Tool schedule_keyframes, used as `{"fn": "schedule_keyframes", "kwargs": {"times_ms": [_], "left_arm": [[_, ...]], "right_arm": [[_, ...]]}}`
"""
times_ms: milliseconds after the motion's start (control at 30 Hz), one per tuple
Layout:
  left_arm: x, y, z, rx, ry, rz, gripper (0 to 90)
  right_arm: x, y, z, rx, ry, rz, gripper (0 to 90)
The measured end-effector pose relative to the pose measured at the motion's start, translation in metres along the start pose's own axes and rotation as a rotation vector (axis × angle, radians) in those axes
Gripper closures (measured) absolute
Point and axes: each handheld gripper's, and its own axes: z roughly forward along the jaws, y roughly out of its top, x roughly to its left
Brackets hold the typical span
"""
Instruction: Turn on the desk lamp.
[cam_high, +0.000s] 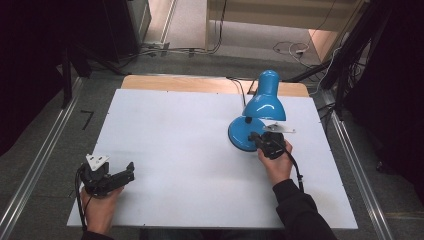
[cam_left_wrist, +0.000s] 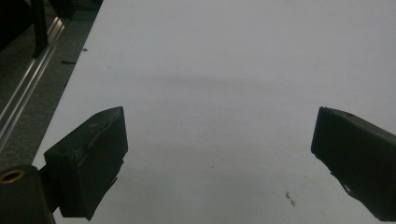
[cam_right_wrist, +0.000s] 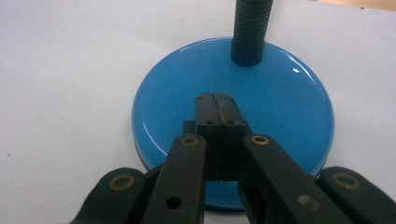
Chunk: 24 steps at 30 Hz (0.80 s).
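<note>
Over the lamp base (cam_right_wrist: 196, 88): my right claw (cam_right_wrist: 215, 96), jaws pressed together (nothing between). On the table (cam_left_wrist: 224, 56): left claw (cam_left_wrist: 219, 140), spread.

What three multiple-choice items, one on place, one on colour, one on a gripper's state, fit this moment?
1. Where on the white table top does the glossy blue desk lamp stand?
A. far right part
B. near left corner
C. dead centre

2. What colour is the lamp's ribbed flexible neck?
A. blue
B. black
C. silver

3. How do the right gripper's jaws stand over the lamp's round blue base?
A. wide apart
B. pressed together
C. clamped around the neck

Key: 1 A, the high view shows it by the right edge; 2 B, the right gripper view shows it black; 3 B, no gap between them.
</note>
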Motion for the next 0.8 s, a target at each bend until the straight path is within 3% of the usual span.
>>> {"fn": "schedule_keyframes", "kwargs": {"times_ms": [800], "left_arm": [[0.0000, -0.0002, -0.0002, 0.001, 0.000, 0.001, 4.5]], "right_arm": [[0.0016, -0.0034, 0.0071, 0.005, -0.011, -0.008, 87.4]]}}
